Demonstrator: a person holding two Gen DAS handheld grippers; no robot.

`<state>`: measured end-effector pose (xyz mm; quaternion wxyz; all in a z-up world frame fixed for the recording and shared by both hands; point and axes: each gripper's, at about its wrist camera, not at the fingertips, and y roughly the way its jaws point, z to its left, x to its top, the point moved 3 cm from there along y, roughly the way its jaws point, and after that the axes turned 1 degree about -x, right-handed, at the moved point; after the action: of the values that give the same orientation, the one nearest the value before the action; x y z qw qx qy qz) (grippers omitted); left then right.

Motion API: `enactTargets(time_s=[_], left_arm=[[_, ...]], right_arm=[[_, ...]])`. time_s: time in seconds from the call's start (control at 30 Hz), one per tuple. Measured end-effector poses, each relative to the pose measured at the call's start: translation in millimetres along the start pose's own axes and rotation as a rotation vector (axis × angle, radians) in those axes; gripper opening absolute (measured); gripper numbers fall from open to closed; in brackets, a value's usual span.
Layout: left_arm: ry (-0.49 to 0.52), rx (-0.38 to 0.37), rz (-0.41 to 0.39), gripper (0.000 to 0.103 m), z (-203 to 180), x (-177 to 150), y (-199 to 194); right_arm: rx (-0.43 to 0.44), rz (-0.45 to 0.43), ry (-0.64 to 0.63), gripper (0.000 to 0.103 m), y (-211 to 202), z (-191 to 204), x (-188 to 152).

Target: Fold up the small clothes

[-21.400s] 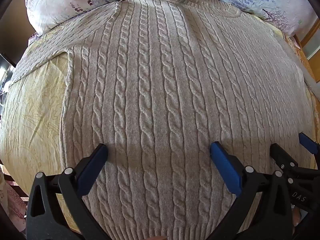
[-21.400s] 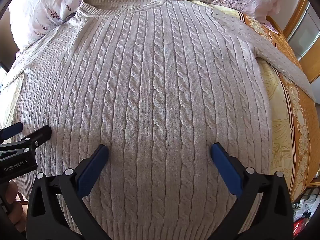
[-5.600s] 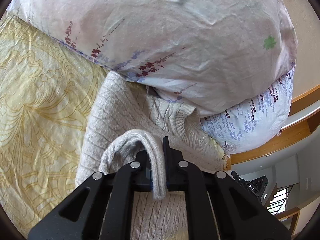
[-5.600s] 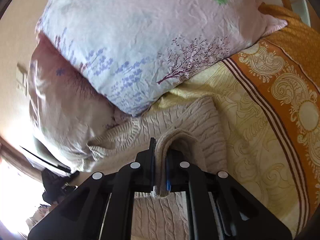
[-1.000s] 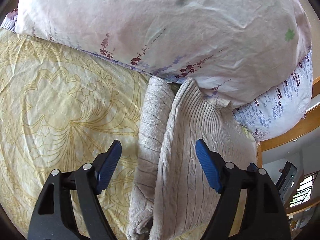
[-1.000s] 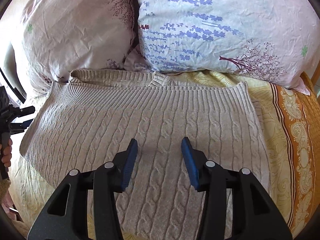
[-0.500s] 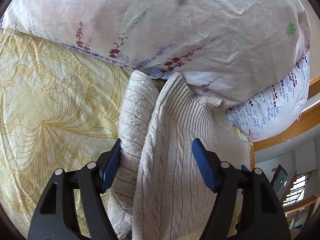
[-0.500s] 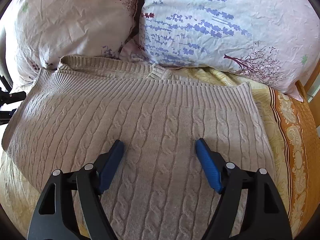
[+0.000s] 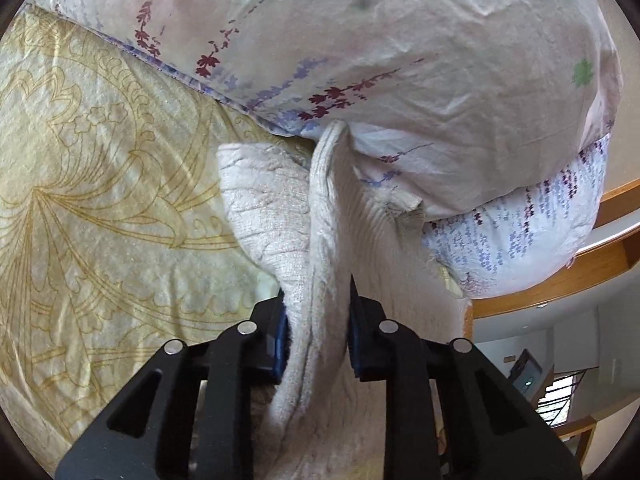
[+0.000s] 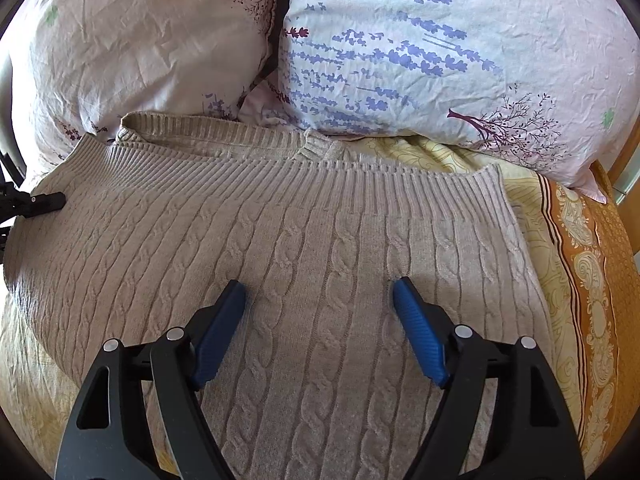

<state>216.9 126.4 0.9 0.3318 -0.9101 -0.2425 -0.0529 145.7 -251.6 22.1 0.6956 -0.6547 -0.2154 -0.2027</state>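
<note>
— On the yellow patterned bedspread [image 9: 100,208], what do you have in front of you?

— I see the beige cable-knit sweater [image 10: 320,248] lying folded against the two pillows, its ribbed hem running across the far side. My left gripper [image 9: 316,336] is clamped on a bunched fold at the sweater's side edge — blue pads pressing thick knit from both sides. A sleeve or side flap lies just beside that fold, on the bedspread.

— And the other one?

— My right gripper [image 10: 320,320] hangs over the middle of the sweater with its jaws spread wide, nothing between them. I cannot tell whether the tips touch the knit.

— Where do the pillows sit?

— The pale pink floral pillow [image 10: 140,40] is on the left, the lavender-print pillow [image 10: 460,48] on the right, side by side, both touching the sweater's far edge. In the right wrist view the left gripper's black tip shows at the sweater's left border. An orange patterned band [image 10: 592,288] runs down the bedspread's right side.
</note>
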Motion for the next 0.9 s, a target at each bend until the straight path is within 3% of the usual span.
enactTargets(time_s=[0.2, 0.33, 0.47, 0.63, 0.73, 0.8, 0.87, 0.9], left_arm=[[0.058, -0.142, -0.002, 0.020, -58.1, -9.4, 1.9], [0.047, -0.265, 0.023, 0.020, -94.6, -19.6, 14.3], [0.066, -0.330, 0.083, 0.020, -129.2, -32.6, 42.2], [0.084, -0.359, 0.185, 0.020, -157.1, -56.8, 84.4], [0.052, -0.348, 0.253, 0.021, -154.6, -72.0, 107.2], [-0.014, -0.351, 0.309, 0.029, -145.7, -79.4, 120.2], [-0.076, -0.412, 0.345, 0.035, -141.4, -82.9, 124.2], [-0.078, -0.431, 0.342, 0.046, -142.0, -82.6, 120.2]], right_arm=[[0.036, 0.011, 0.028, 0.079, -1.0, -4.0, 4.7], [0.242, -0.036, 0.189, 0.078, -19.7, -26.8, 10.2], [0.450, -0.052, 0.305, 0.078, -30.4, -46.6, 12.2], [0.583, -0.022, 0.412, 0.079, -23.8, -60.1, 11.5], [0.651, 0.006, 0.482, 0.079, -16.9, -66.4, 7.9], [0.705, 0.021, 0.545, 0.082, -12.9, -70.2, 5.4], [0.758, 0.042, 0.617, 0.084, -7.8, -74.8, 2.4], [0.775, 0.054, 0.642, 0.085, -6.8, -76.6, 0.6]])
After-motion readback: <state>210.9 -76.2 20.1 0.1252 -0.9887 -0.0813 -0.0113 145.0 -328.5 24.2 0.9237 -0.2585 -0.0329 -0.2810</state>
